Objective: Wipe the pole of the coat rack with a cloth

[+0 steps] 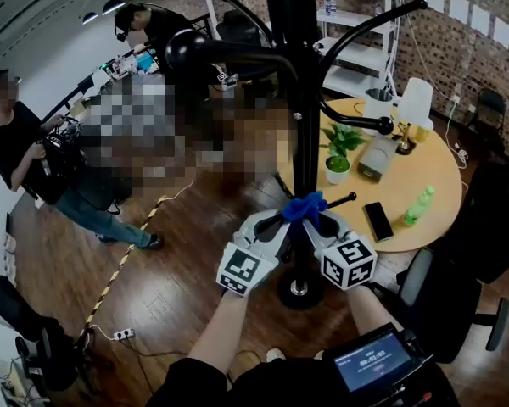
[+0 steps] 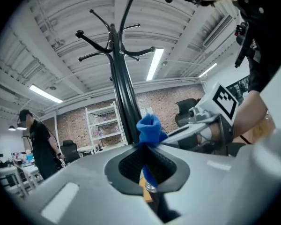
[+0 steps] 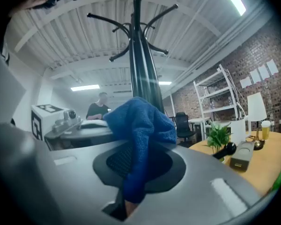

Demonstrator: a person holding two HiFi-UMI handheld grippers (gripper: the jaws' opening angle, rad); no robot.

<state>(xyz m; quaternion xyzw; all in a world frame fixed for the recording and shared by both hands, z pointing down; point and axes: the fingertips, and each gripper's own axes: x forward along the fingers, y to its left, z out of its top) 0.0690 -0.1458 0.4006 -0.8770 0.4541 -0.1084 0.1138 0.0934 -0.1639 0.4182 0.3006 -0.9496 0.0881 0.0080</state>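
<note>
The black coat rack pole rises in front of me from its round base. A blue cloth is wrapped around the pole low down. My left gripper is shut on the cloth's left end and my right gripper on its right end. The two grippers stand close together on either side of the pole. In the left gripper view the cloth bunches up out of the left gripper, beside the pole. In the right gripper view a thick fold of cloth fills the right gripper, with the pole right behind.
Curved rack hooks reach out above my hands. A round wooden table at the right holds a potted plant, a phone and a green bottle. An office chair stands near right. People stand at the left.
</note>
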